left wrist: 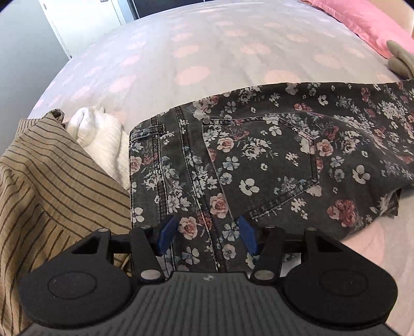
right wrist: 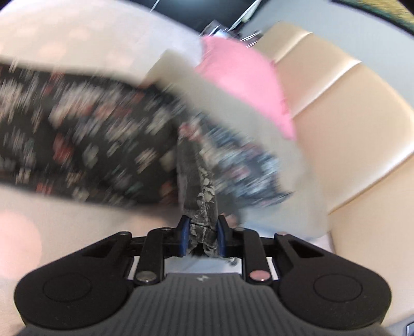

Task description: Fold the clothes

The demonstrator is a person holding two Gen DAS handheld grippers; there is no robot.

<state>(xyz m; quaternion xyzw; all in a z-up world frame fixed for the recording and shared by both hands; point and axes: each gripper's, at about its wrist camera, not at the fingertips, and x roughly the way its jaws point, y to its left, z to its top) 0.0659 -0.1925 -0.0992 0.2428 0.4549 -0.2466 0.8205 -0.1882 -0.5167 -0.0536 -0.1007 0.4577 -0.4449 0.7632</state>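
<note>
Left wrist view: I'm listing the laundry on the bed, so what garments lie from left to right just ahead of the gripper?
Tan shirt with thin brown stripes → white ribbed cloth, bunched up → dark grey floral denim trousers.

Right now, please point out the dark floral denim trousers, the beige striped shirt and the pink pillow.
dark floral denim trousers (left wrist: 258, 160): left wrist view, on the back pocket.
beige striped shirt (left wrist: 51, 186): left wrist view, mid fabric.
pink pillow (right wrist: 245, 85): right wrist view, its middle.

jeans (left wrist: 258, 160): dark grey, floral | shirt (left wrist: 46, 181): tan, brown stripes | bedsheet (left wrist: 181, 51): pale, pink spots | pillow (left wrist: 362, 20): pink
</note>
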